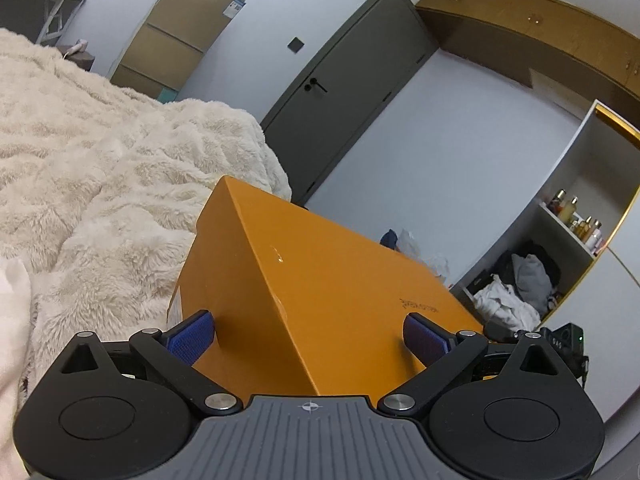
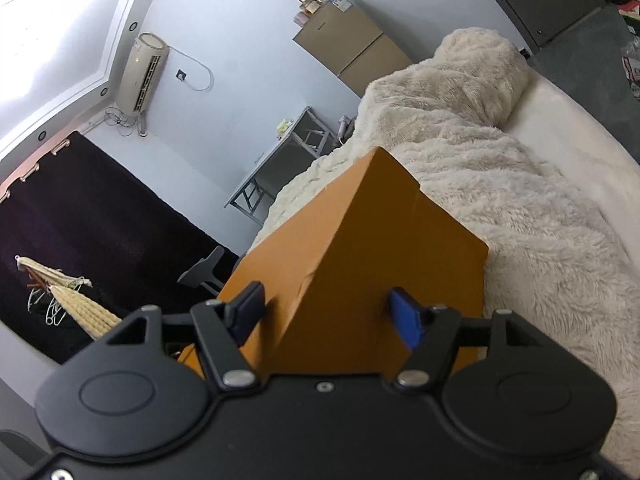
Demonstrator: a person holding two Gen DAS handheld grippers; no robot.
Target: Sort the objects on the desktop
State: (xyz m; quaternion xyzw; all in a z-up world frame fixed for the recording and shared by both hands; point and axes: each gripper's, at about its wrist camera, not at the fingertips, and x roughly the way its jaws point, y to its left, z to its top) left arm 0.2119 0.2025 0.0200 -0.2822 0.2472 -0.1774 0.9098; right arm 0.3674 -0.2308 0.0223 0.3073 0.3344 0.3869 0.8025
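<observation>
Orange box (image 1: 320,280) clamped at opposite corners, left gripper (image 1: 308,336) fingers gripping; right gripper (image 2: 328,316) likewise, both tilted upward

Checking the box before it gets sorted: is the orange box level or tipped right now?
Tipped. The orange box is held with a corner edge toward both cameras, left gripper and right gripper each straddling a corner.
</observation>
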